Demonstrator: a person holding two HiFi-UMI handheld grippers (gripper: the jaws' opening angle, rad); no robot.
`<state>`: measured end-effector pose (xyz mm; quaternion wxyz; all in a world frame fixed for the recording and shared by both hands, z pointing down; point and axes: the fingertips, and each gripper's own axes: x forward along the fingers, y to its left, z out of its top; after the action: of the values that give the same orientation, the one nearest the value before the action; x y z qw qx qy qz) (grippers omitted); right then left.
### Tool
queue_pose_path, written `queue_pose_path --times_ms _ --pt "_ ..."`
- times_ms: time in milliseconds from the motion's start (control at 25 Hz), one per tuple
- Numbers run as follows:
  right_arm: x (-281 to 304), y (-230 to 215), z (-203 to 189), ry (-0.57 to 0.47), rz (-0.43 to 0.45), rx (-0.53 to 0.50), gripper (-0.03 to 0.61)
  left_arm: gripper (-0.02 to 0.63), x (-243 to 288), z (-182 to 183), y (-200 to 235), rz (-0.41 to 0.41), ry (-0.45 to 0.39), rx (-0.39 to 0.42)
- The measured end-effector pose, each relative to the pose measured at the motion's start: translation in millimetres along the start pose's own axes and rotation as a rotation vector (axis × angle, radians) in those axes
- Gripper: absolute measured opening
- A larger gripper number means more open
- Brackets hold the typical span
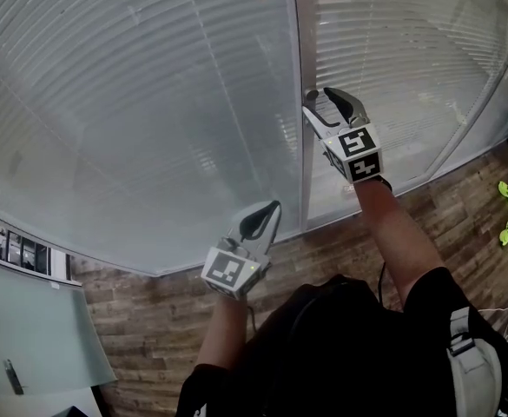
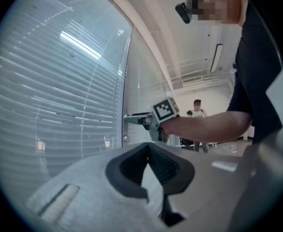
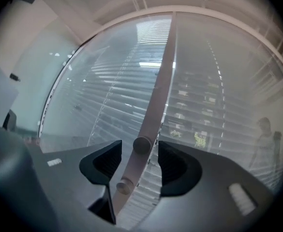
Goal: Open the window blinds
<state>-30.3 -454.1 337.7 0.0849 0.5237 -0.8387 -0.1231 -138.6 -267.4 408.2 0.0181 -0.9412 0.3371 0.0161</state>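
- The blinds [image 1: 149, 102]: pale grey-white, striped all over by fine horizontal slats.
- The frame post [image 1: 304, 59] between the 2 panes: plain light grey, and its 2 round knobs [image 3: 141, 144] are the same grey.
- The left gripper [image 1: 262, 220]: light grey shell and black pads, with black squares on white on its marker cube.
- The right gripper [image 1: 320, 101]: grey and black jaws, with the same black-and-white marker pattern.
- The floor [image 1: 149, 320]: brown wood-plank pattern in mixed light and dark strips.
- The person's shirt [image 1: 340, 346]: black, with a grey strap [image 1: 466, 363].
- 2 small things [image 1: 505, 194] on the floor: neon yellow-green.
- The panel [image 1: 36, 328] at lower left: pale grey-green.
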Motion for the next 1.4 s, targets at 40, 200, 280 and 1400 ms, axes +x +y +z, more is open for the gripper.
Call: queue_pose_path --times_ms 40,200,280,1400 --pt "-0.2 2.3 2.9 0.007 0.003 -0.059 0.232 0.005 0.6 -0.1 0.1 -0.002 0.000 -0.001" --pt "-2.2 6.8 14.4 0.060 -0.006 -0.344 0.244 0.005 2.0 0.9 0.7 -0.007 -0.005 -0.007" --pt "-1.6 9.1 16.1 0.093 -0.008 -0.467 0.245 0.004 3.1 -2.1 2.9 -0.009 -0.025 -0.002" --pt "15.0 16.8 5.3 0.152 0.038 -0.941 0.132 0.005 4.8 -1.2 14.8 0.021 -0.041 -0.007"
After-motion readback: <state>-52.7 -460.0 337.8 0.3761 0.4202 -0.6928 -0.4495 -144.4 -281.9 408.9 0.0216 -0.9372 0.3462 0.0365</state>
